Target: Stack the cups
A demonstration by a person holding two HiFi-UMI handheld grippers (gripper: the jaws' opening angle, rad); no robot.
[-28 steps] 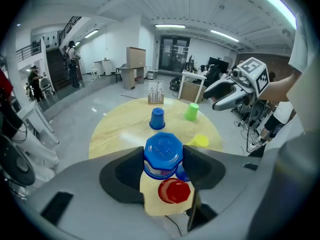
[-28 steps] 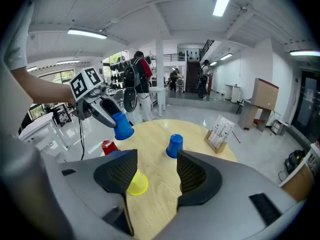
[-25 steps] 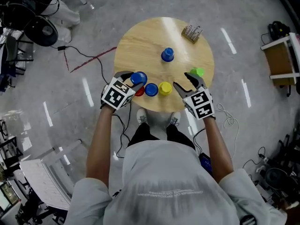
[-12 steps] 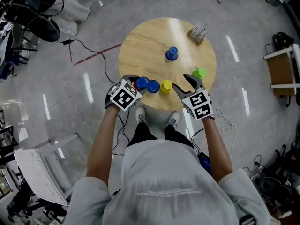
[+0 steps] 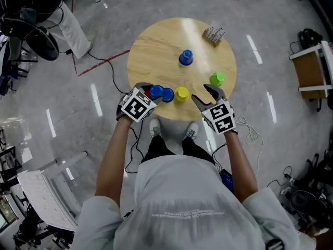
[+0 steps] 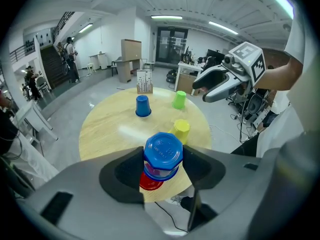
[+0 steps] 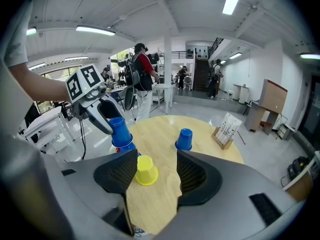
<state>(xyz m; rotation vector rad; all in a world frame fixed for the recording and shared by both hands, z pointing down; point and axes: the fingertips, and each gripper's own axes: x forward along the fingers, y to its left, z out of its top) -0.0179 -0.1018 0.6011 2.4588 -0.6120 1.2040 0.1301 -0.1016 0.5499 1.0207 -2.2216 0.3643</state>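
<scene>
My left gripper (image 5: 154, 91) is shut on an upside-down blue cup (image 6: 163, 153) and holds it off the table at the near left edge. Just under and beside it are a red cup (image 6: 150, 182) and a second blue cup (image 5: 168, 94). A yellow cup (image 5: 181, 94) stands upside down near the front edge. My right gripper (image 5: 204, 94) is open just right of it, with nothing between its fingers. A green cup (image 5: 217, 79) sits beyond that gripper. A third blue cup (image 5: 186, 57) stands at the middle of the round wooden table (image 5: 156, 46).
A small rack of thin upright pieces (image 5: 214, 34) stands at the table's far right edge. Around the table lie cables on the grey floor, a wooden cart (image 5: 312, 69) at the right and a chair (image 5: 47, 189) at the lower left. People stand far behind in the room.
My left gripper has carried its blue cup a little nearer to the blue cup on the table. The right gripper has hardly moved.
</scene>
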